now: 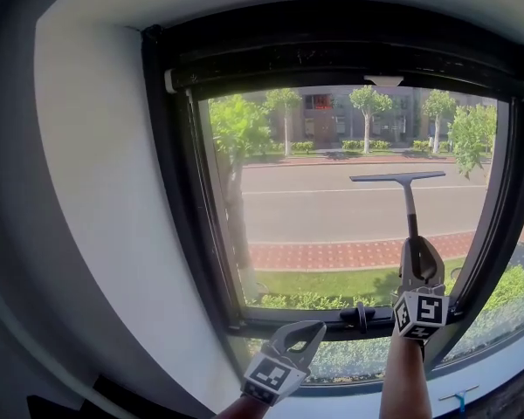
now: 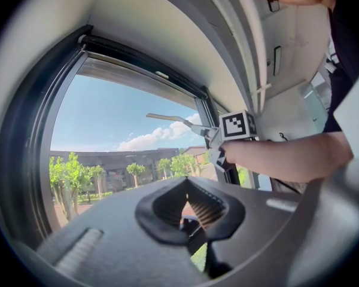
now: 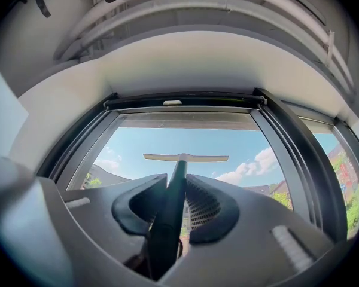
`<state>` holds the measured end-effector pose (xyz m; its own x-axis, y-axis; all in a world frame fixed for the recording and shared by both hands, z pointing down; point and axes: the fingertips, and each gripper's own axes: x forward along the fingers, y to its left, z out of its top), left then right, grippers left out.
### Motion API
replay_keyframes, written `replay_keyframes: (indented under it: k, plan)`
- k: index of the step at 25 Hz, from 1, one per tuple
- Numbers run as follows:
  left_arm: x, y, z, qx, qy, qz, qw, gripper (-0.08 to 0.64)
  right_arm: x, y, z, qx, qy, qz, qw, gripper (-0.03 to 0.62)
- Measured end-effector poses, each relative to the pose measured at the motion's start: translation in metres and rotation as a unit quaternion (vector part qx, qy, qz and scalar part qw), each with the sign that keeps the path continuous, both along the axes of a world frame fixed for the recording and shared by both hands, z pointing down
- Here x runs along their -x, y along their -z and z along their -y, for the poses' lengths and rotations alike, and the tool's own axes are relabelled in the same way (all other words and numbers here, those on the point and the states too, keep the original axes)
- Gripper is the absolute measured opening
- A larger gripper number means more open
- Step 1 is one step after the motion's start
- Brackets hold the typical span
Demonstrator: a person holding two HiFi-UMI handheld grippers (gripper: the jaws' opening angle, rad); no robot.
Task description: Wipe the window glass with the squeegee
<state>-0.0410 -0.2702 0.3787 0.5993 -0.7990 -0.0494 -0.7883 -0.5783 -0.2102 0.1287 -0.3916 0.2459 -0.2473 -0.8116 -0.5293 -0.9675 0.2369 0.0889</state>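
Observation:
A dark-handled squeegee [image 1: 408, 201] stands upright with its blade [image 1: 397, 178] level against the window glass [image 1: 332, 208], right of the pane's middle. My right gripper [image 1: 419, 264] is shut on the squeegee's handle [image 3: 170, 220], below the blade [image 3: 185, 157]. My left gripper [image 1: 304, 333] hangs lower and to the left, near the bottom of the frame, its jaws closed with nothing between them [image 2: 188, 211]. In the left gripper view the squeegee [image 2: 176, 119] and the right gripper's marker cube [image 2: 237, 125] show at upper right.
A black window frame [image 1: 179, 199] surrounds the pane, with a handle [image 1: 361, 316] on the bottom rail. A white wall [image 1: 96, 190] lies to the left and a white sill [image 1: 498, 369] below. A small blue-handled tool [image 1: 458, 397] lies on the sill at right. A person's arm [image 2: 293, 157] holds the right gripper.

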Motion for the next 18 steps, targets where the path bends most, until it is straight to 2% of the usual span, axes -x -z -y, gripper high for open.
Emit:
replay_keyframes:
  k: [9, 18]
  plan:
    - [-0.005, -0.010, -0.007, 0.011, -0.009, -0.005, 0.9999, 0.000, -0.004, -0.047, -0.003, 0.043, -0.007, -0.008, 0.999, 0.100]
    - [-0.008, -0.021, -0.011, 0.024, -0.016, -0.004, 0.9996, 0.000, -0.005, -0.079, -0.008, 0.063, -0.006, -0.010, 0.998, 0.100]
